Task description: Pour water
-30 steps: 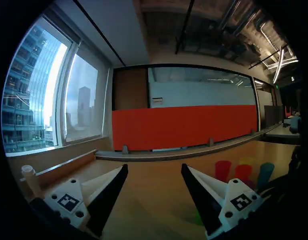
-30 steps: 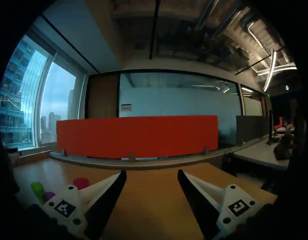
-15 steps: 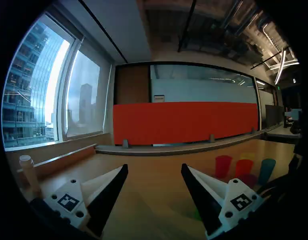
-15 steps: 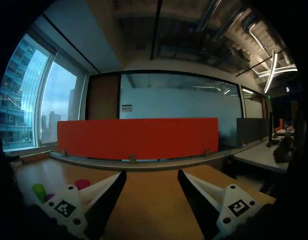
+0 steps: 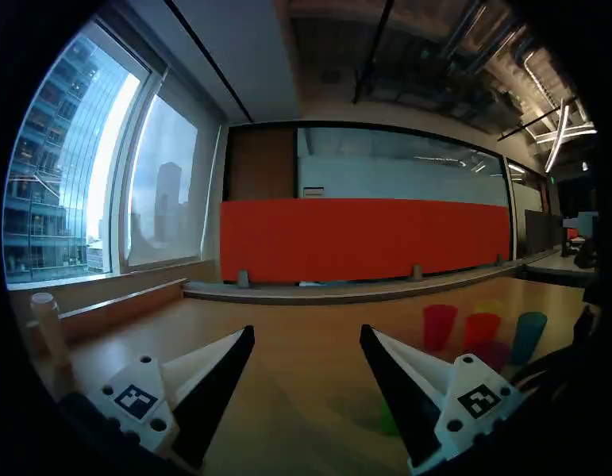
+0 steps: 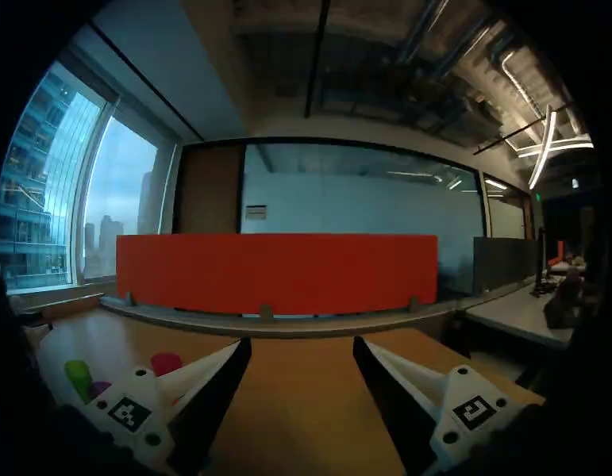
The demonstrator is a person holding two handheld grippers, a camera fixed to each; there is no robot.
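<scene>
— What stands on the wooden worktop [image 5: 306, 412]?
— One bottle [image 5: 45, 325] at 8 o'clock. Five cups at 4 o'clock: green cup [image 5: 387, 416], red cup [image 5: 439, 325], orange cup [image 5: 480, 329], purple cup [image 5: 492, 355], teal cup [image 5: 530, 333].
— And the fingers?
— Left gripper [image 5: 306, 328] and right gripper [image 6: 301, 340]: both spread apart, empty.
— The room?
— Two window panes [image 5: 63, 182] at 9 o'clock, one red partition [image 5: 361, 238] at 12.

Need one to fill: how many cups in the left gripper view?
6: pink cup, orange cup, teal cup in a row; yellow cup behind; purple cup in front; green cup nearest, partly hidden. More possible.
</scene>
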